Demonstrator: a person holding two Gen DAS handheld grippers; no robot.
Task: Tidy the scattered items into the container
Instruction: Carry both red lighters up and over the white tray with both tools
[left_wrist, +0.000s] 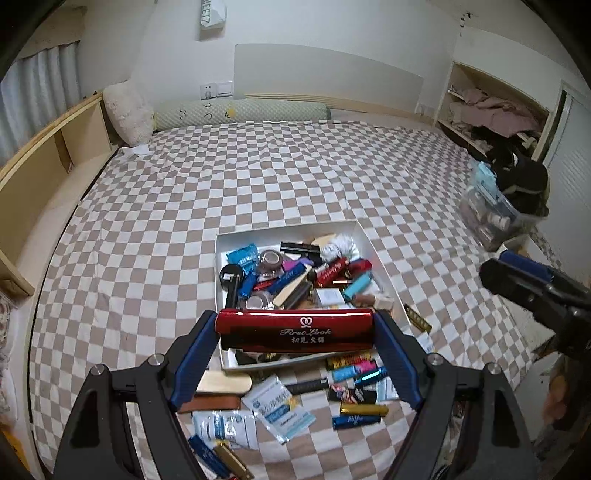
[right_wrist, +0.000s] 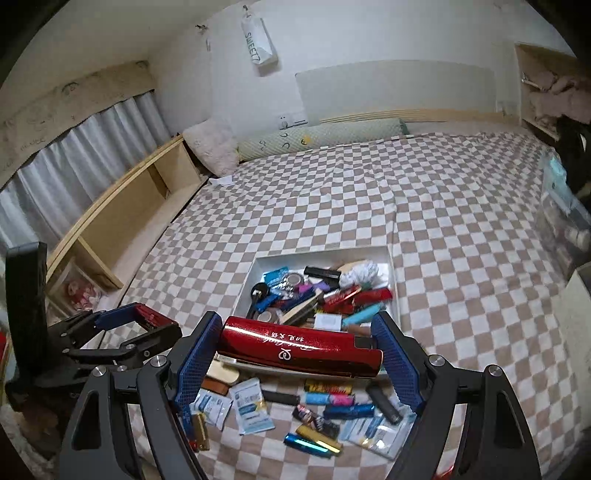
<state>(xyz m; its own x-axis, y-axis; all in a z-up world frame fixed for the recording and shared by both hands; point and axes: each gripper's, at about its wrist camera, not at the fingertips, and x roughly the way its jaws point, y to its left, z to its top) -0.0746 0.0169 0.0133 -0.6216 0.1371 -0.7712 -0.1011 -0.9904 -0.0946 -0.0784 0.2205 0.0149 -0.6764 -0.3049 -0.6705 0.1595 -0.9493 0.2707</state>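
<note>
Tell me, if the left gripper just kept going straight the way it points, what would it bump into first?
Probably the white box and its heap of small items: the left gripper, shut on a red lighter, points over the near rim. Depth is hard to judge.

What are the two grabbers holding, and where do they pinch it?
Each holds a red lighter by its two ends: the left gripper a red lighter, the right gripper another red lighter.

One white box, two red lighters, two pillows, two grippers
</note>
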